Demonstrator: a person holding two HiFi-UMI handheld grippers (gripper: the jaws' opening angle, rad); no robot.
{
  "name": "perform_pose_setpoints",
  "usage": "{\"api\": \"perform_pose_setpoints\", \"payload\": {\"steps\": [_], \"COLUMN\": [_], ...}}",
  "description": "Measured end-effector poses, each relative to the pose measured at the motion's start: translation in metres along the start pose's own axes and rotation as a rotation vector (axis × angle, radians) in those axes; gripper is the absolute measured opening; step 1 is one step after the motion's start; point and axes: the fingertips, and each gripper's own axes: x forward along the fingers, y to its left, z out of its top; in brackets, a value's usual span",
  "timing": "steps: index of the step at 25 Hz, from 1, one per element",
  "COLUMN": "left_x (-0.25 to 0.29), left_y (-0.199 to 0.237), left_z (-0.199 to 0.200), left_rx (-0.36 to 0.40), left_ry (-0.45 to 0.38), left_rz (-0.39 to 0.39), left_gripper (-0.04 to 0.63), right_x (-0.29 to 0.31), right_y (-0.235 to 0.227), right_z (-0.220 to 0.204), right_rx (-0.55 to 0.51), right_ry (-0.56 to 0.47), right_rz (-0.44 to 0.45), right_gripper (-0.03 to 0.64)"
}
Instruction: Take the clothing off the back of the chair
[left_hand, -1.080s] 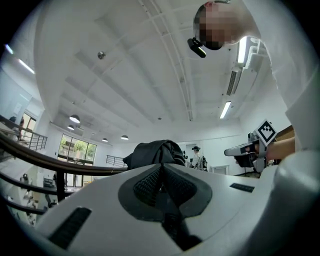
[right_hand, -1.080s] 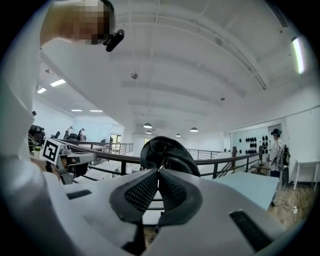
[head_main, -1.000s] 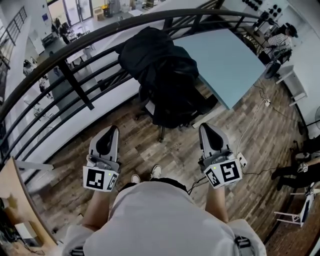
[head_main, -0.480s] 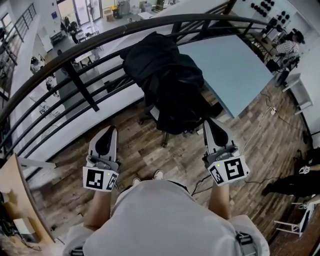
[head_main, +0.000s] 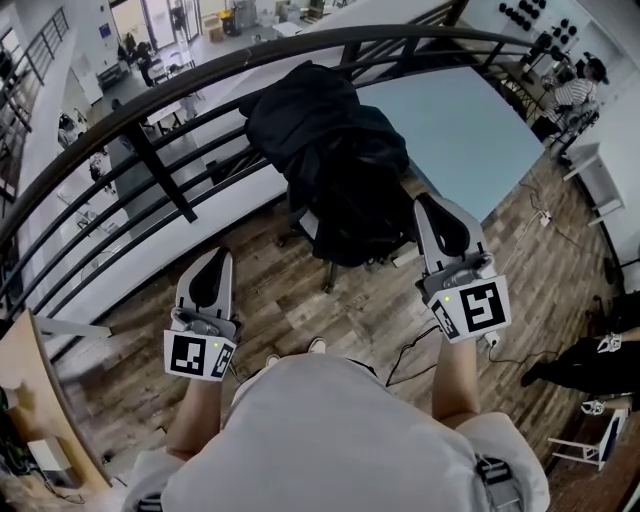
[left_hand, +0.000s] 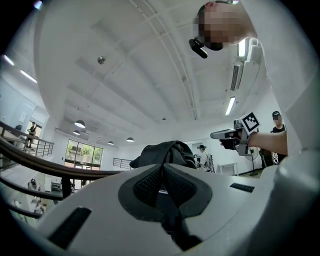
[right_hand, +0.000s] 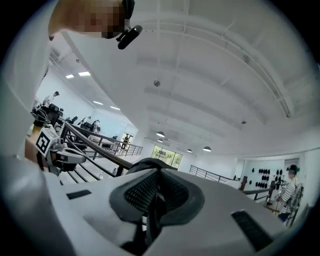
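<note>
A black piece of clothing (head_main: 325, 140) hangs bunched over the back of a black office chair (head_main: 350, 215) by the railing. My left gripper (head_main: 214, 256) is held shut and empty over the floor, short of the chair and to its left. My right gripper (head_main: 436, 200) is also shut and empty, held higher, close beside the chair's right side. In the left gripper view the clothing (left_hand: 165, 151) rises just beyond the closed pads (left_hand: 150, 182), and the right gripper (left_hand: 222, 134) shows off to the right. The right gripper view shows the clothing (right_hand: 146, 162) peeking over its closed jaws.
A black metal railing (head_main: 150, 160) curves behind the chair, with a drop to a lower floor beyond. A light blue table (head_main: 470, 120) stands at the chair's right. A cable (head_main: 410, 345) lies on the wood floor. People (head_main: 572, 92) stand at the far right.
My right gripper has risen and moved forward, from level with the left gripper to beside the chair's right side. The left gripper has stayed put.
</note>
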Motion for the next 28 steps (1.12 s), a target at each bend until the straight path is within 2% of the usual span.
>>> {"api": "perform_pose_setpoints", "payload": {"steps": [10,11,13,18,22,28], "left_x": [-0.018,-0.020,-0.024,-0.031,-0.036,-0.042], "left_y": [0.014,0.015,0.018,0.019,0.019,0.022], "left_z": [-0.003,-0.004,-0.007,-0.012,-0.017,-0.021], "left_rx": [-0.015,-0.017,-0.022,-0.032,-0.034,-0.041], "left_ry": [0.008,0.010,0.016,0.031,0.037,0.041], "left_rz": [0.043,0.049,0.061,0.081,0.097,0.121], "left_gripper": [0.032,0.032,0.032,0.032,0.032,0.032], "right_x": [0.046,0.052,0.064,0.095,0.110,0.127], "right_y": [-0.012,-0.012,-0.010,0.000,0.005,0.009], "right_z": [0.023,0.023,0.023,0.018,0.007,-0.004], "right_rx": [-0.133,-0.138,-0.153,-0.261,-0.287,-0.343], "right_ry": [0.059,0.066,0.087,0.147,0.182,0.233], "right_rz": [0.112,0.130,0.168,0.233,0.278,0.332], "right_gripper": [0.028,0.038,0.106,0.179,0.219,0.245]}}
